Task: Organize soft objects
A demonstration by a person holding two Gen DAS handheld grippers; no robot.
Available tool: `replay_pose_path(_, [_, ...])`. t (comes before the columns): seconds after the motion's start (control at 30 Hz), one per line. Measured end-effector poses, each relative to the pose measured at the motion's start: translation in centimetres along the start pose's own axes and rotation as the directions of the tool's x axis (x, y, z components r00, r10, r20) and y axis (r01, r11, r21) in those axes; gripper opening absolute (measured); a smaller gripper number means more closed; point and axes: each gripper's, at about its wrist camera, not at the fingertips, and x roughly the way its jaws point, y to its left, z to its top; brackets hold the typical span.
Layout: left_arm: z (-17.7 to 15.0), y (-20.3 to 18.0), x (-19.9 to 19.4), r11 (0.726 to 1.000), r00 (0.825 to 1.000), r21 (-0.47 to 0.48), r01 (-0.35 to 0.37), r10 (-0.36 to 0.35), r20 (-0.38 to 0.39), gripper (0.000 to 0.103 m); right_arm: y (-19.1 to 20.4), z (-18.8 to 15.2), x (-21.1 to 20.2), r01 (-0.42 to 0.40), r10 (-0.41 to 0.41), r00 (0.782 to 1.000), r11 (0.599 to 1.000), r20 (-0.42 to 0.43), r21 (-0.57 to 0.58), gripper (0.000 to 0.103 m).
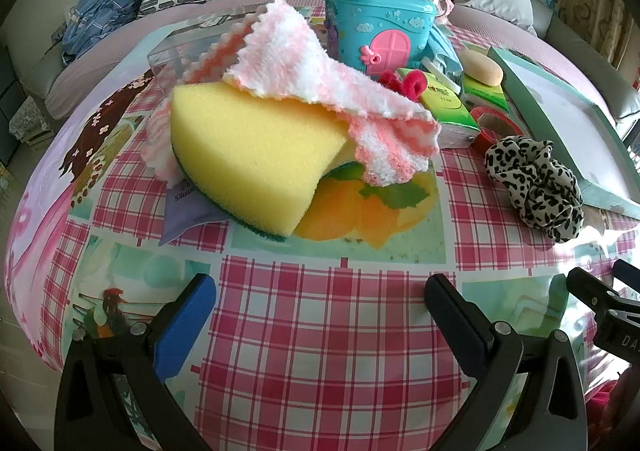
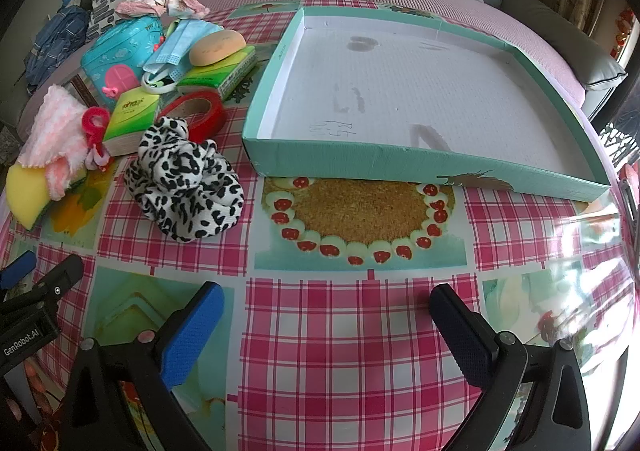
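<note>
On a round table under a pink plaid cloth (image 2: pixel 360 331), both claws hang wide apart and empty above the near edge, nothing yet sorted. Far left, a yellow sponge (image 1: pixel 256 163) lies with a pink-and-white fluffy cloth (image 1: pixel 320 91) draped over its far side. A purple packet (image 1: pixel 192 207) is pinned beneath the sponge. The left gripper (image 1: pixel 320 315) faces this pile squarely; a pinch on the sponge alone would likely drag the cloth along or tip it off, and the packet could slide with it toward the rim.

Behind the pile stand a clear plastic box (image 1: pixel 176 51) and a blue toy house (image 1: pixel 376 31). Beside the house come green tissue packs (image 2: pixel 132 119), a red tape roll (image 2: pixel 196 111), face masks (image 2: pixel 180 47) and an oval soap-like pad (image 2: pixel 218 45), all touching or overlapping. A reach into that heap risks knocking hard things over.

Centre, a leopard-print scrunchie (image 2: pixel 188 187) sits alone, near the box corner and easy to take, though its loose folds may slip from a shallow pinch.

Right, an open teal-walled cardboard tray (image 2: pixel 360 165) stands empty, the likely destination. Its near wall is low but must be cleared. The right gripper (image 2: pixel 328 327) has bare cloth ahead of it; the left gripper sits just beside it on the left, so crossing paths could collide.
</note>
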Motion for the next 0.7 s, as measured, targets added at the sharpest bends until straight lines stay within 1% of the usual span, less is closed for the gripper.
replay_pose_path(0.7, [0.08,-0.06,-0.01,1.000,1.000,0.003,-0.002,0.002,0.001,0.103,-0.02,0.01,-0.02,0.000,0.000,1.000,1.000,0.001,0.000,0.103])
